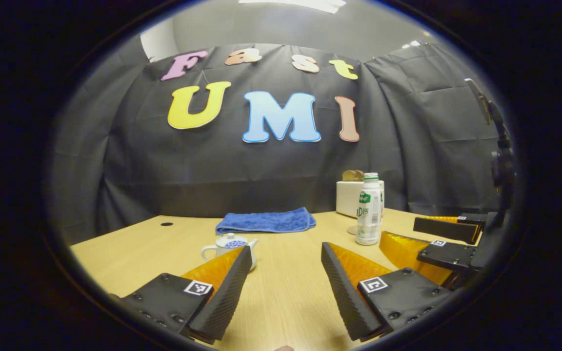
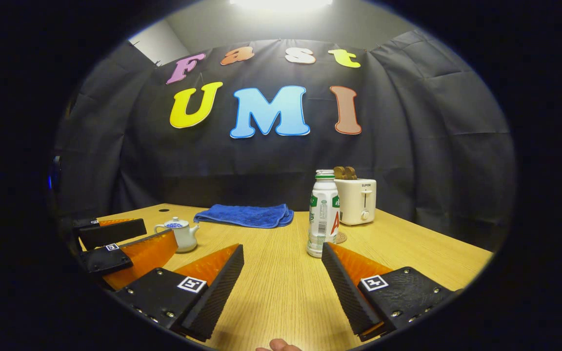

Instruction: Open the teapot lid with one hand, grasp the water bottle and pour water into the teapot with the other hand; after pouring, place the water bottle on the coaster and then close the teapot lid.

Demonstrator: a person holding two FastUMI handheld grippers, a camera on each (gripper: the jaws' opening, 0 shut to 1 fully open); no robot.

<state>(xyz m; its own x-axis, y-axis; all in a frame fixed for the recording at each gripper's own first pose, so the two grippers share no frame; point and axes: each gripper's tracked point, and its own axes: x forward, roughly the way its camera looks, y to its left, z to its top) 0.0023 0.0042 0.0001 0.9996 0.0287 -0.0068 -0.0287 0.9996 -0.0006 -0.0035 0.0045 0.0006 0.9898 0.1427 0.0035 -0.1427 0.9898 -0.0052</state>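
The brand name "SUPOR" is printed on the front of the white toaster, just beside the water bottle. The printing on the water bottle's label is too small to be made out.

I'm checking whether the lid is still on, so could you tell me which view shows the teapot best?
The right gripper view: the teapot stands unobstructed, lid on. In the left gripper view the teapot is partly hidden behind one of the left gripper's fingers.
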